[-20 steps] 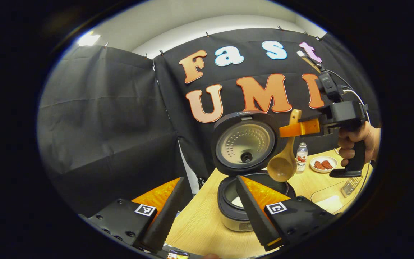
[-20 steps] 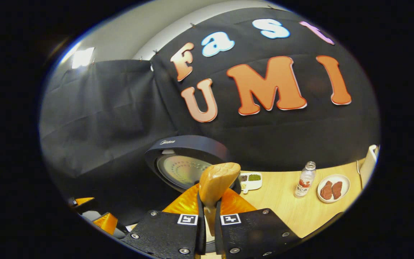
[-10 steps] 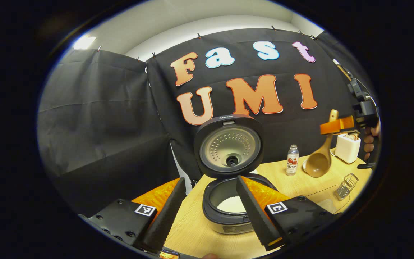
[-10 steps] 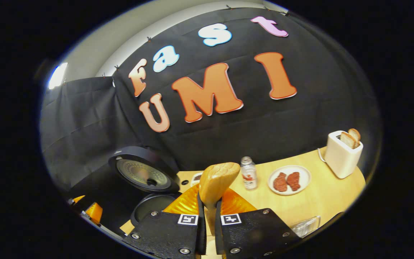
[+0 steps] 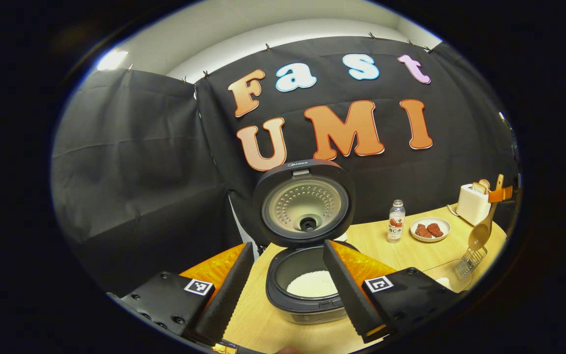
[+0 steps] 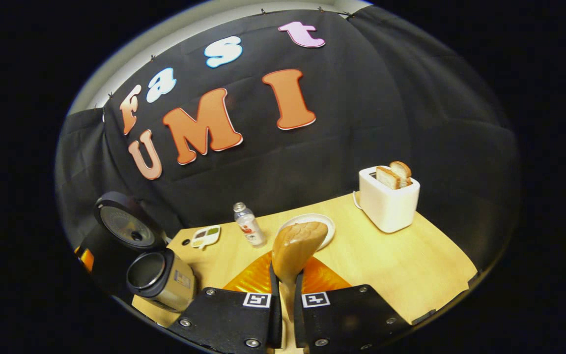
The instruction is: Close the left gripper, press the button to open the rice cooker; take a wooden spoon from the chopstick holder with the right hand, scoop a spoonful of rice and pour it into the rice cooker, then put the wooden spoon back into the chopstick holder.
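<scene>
The rice cooker (image 5: 307,305) stands with its lid (image 5: 305,204) raised, and white rice lies in its pot. My left gripper (image 5: 288,246) hovers open in front of it, one finger on each side of the pot, holding nothing. Far right, the wooden spoon (image 5: 481,232) hangs bowl down just above the wire chopstick holder (image 5: 466,261), gripped by my right gripper (image 5: 501,194). In the right gripper view, my right gripper (image 6: 287,282) is shut on the spoon's handle, with the spoon bowl (image 6: 297,246) sticking up between the fingers. The cooker (image 6: 160,278) sits at the left there.
On the wooden table (image 6: 410,265) stand a white toaster (image 6: 388,199) with bread, a small bottle (image 6: 248,225), a plate (image 5: 429,229) of meat and a small divided dish (image 6: 204,236). A clear bowl (image 5: 442,281) holding something white sits beside the holder.
My right gripper has carried the spoon to the right, away from the cooker, and down toward the wire holder. The left gripper stays open near the cooker.
</scene>
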Action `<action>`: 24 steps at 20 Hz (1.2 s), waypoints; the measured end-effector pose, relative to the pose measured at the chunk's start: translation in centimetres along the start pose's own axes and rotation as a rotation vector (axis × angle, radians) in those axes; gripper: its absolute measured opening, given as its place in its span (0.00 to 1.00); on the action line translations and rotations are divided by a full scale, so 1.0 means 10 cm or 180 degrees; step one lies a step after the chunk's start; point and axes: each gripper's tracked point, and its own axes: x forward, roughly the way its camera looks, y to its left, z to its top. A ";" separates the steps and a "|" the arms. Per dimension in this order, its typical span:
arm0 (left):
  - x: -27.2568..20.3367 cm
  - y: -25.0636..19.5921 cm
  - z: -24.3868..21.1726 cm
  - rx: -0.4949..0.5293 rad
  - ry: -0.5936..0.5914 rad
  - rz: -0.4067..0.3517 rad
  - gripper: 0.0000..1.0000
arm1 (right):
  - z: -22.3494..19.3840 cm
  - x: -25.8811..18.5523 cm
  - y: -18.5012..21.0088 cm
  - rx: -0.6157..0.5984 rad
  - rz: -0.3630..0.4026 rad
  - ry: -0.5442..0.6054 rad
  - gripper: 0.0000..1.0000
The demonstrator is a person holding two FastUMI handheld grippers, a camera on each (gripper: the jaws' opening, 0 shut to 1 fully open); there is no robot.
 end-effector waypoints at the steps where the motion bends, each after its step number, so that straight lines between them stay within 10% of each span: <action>1: 0.00 -0.02 0.02 0.0001 -0.0005 -0.0001 0.96 | -0.06 0.01 -0.07 0.0028 -0.0036 0.0037 0.09; 19: -0.01 -0.19 0.17 -0.0084 0.0021 -0.0007 0.96 | -0.91 0.24 -0.51 0.0206 -0.0401 0.0518 0.10; 24: 0.32 -0.16 0.58 -0.0310 -0.0081 -0.0015 0.96 | -0.87 0.07 -0.78 0.0172 -0.0678 0.0764 0.33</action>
